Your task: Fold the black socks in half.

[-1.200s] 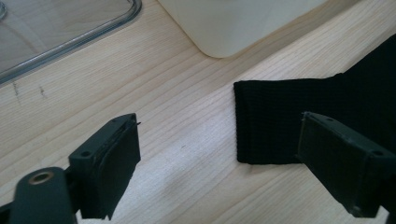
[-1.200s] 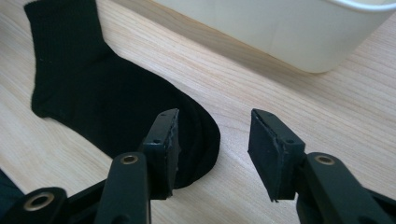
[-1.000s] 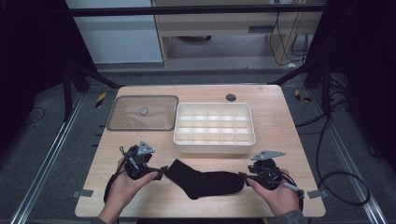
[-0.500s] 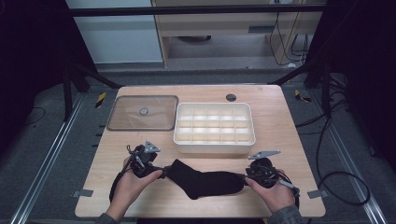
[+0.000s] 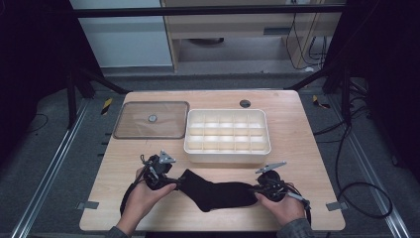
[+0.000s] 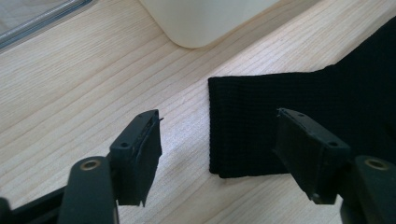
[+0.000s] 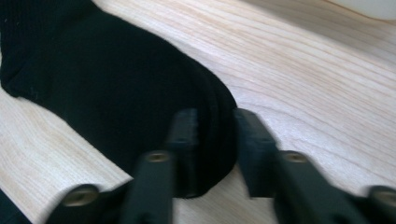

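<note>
A black sock (image 5: 218, 193) lies flat on the bench (image 5: 297, 124) near the person's edge, just in front of the white divided tray (image 5: 228, 136), its ribbed cuff toward the left gripper (image 5: 171, 179) and its toe toward the right gripper (image 5: 255, 189).

In the right gripper view the jaws have just been closing and stand narrow around the toe (image 7: 210, 140), a fold of fabric bunched between them; whether the pads are fully pressing cannot be told through the blur. In the left gripper view the jaws have also been closing but remain wide, one over bare wood and the other over the cuff (image 6: 243, 126), gripping nothing.

The step in hand looks like taking both ends of the sock. To do it well, the left gripper should probably slide further over the cuff edge so both layers sit between its pads before closing. The right should bite deep enough that the toe cannot slip out. The clear lid (image 5: 151, 119) lies well apart.
</note>
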The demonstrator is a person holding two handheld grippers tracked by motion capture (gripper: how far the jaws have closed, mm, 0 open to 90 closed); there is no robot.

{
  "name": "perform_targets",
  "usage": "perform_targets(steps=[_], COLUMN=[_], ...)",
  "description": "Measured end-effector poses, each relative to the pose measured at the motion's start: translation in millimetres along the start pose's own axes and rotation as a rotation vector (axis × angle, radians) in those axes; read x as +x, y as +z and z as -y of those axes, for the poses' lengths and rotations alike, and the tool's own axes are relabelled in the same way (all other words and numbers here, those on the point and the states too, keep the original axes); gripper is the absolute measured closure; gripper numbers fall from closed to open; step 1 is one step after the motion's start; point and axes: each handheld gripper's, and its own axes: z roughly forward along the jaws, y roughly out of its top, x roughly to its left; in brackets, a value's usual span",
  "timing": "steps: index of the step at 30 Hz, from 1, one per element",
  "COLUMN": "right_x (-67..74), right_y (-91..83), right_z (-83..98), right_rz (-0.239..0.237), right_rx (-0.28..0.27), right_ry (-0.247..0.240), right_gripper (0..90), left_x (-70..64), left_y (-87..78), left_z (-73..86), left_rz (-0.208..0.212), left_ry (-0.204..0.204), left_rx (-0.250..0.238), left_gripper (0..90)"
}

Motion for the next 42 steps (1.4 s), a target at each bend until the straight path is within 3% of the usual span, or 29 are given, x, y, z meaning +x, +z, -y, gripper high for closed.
perform_targets(steps=[2,6,14,17,23,34,42], right_x=[2.9,4.7,4.6,5.6,6.8,6.1,7.2], right_y=[-2.7,-4.3,-5.6,-5.5,-6.1,-5.8,-8.9], right_z=[-1.5,-1.5,-1.9,-1.8,-1.0,-0.5,-2.5], right_rz=[0.007,0.005,0.009,0.012,0.013,0.009,0.007], right_rx=[-0.016,-0.011,-0.013,-0.011,-0.010,-0.010,-0.007], right_ry=[-0.009,-0.020,-0.030,-0.033,-0.037,-0.046,-0.052], right_gripper=[84.8,85.3,85.4,85.4,85.4,85.4,86.2], left_x=[-0.5,0.5,1.2,-0.2,-1.3,0.6,-1.4], left_y=[2.0,8.8,24.3,26.2,28.1,30.2,30.8], left_z=[0.0,0.0,0.1,0.6,1.0,1.2,2.2], left_rz=[-0.003,0.005,0.049,0.055,0.061,0.058,0.085], left_ry=[-0.005,0.000,0.013,0.020,0.018,-0.002,-0.002], left_rx=[0.006,0.042,0.122,0.138,0.152,0.161,0.165], left_gripper=[34.7,38.0,56.5,59.6,64.4,61.6,73.1])
